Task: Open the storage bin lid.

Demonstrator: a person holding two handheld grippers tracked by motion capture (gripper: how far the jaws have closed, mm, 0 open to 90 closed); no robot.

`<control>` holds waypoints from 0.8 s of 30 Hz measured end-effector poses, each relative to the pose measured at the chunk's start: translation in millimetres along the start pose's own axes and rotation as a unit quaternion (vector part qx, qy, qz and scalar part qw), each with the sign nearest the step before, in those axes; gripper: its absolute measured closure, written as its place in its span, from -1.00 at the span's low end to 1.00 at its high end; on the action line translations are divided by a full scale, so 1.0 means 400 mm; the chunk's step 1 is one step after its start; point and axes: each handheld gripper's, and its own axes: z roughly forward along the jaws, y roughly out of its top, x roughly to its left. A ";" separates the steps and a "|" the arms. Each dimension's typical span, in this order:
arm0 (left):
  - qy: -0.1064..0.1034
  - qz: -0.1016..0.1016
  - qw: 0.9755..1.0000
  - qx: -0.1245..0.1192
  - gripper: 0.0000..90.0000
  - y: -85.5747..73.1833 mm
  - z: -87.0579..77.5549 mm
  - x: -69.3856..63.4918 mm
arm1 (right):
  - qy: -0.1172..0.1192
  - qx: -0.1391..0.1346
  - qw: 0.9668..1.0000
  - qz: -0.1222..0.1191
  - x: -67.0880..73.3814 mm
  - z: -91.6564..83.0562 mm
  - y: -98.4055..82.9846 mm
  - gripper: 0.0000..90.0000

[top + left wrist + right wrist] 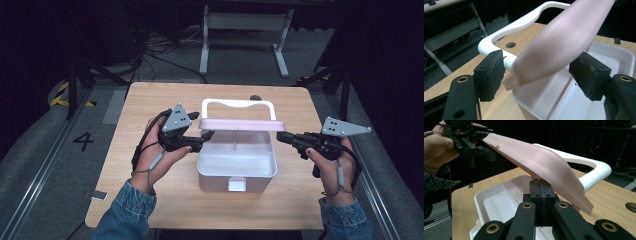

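A: Where does the lid stand?

B: The pink lid is raised, hinged up over the white storage box, which sits mid-table toward the near edge. The box's divided inside already lies exposed.

A: And the grippers?

B: The left gripper stands spread around the lid's left end, its pads not clamped. The right gripper is clenched, jaws together at the lid's right edge.

A: What's left?

B: Likely swinging the lid fully back beside the white handle.

Readable: a black "4" on the grey floor, left of the worktop.
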 end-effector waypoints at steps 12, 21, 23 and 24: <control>0.003 0.008 1.000 -0.019 -0.33 0.012 0.032 -0.008 | -0.003 -0.007 1.000 0.004 -0.003 0.001 -0.001 1.00; 0.002 0.005 0.999 -0.050 -0.10 0.013 0.041 -0.013 | -0.003 -0.012 1.000 0.003 -0.006 0.000 -0.001 1.00; 0.001 -0.006 0.998 -0.056 -0.04 0.015 0.040 -0.012 | -0.003 -0.012 1.000 0.003 -0.006 0.000 -0.001 1.00; -0.002 -0.010 0.998 -0.058 0.01 0.016 0.039 -0.011 | -0.003 -0.013 1.000 0.003 -0.006 -0.001 -0.001 1.00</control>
